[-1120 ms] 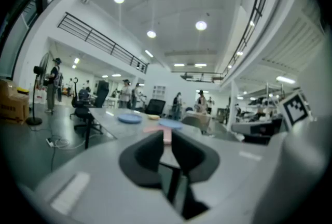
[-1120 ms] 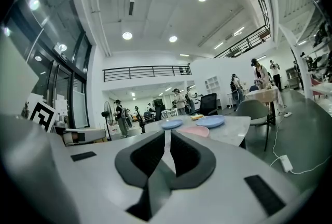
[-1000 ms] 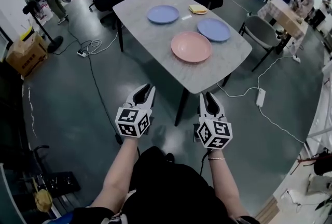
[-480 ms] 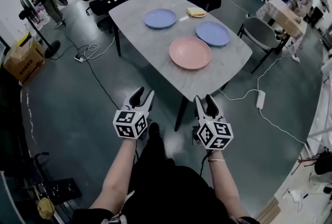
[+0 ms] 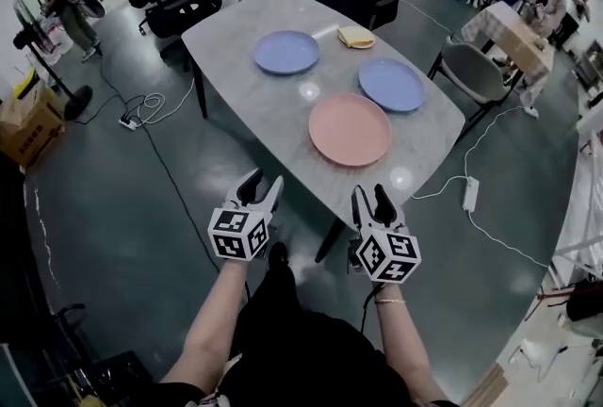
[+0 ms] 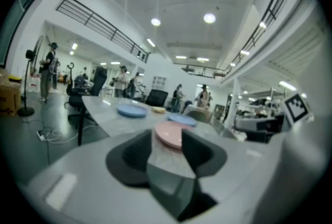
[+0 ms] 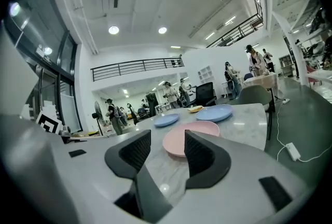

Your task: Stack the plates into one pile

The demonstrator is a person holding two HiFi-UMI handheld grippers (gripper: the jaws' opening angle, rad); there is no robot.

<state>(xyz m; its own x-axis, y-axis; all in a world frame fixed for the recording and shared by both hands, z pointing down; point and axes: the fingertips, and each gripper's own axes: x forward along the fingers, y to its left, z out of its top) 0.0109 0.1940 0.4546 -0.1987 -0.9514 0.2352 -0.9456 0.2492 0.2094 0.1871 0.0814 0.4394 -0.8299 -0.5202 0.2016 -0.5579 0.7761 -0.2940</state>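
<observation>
We logged left tool (image 5: 263,181) and right tool (image 5: 370,193) empty, jaws opening from near-shut, desk (image 5: 254,104) nearer; pink plate (image 5: 350,129) and blue plates (image 5: 286,51) lay unstacked.

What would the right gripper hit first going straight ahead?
The right gripper would probably meet the pink plate first, just past the near edge of the table; depth unclear. Its fingers are opening with nothing between.

Grey counter (image 5: 236,80) bears a pink plate (image 5: 350,129); beyond it, left blue plate (image 5: 286,51), right blue plate (image 5: 391,84), yellow pad (image 5: 356,37)
</observation>
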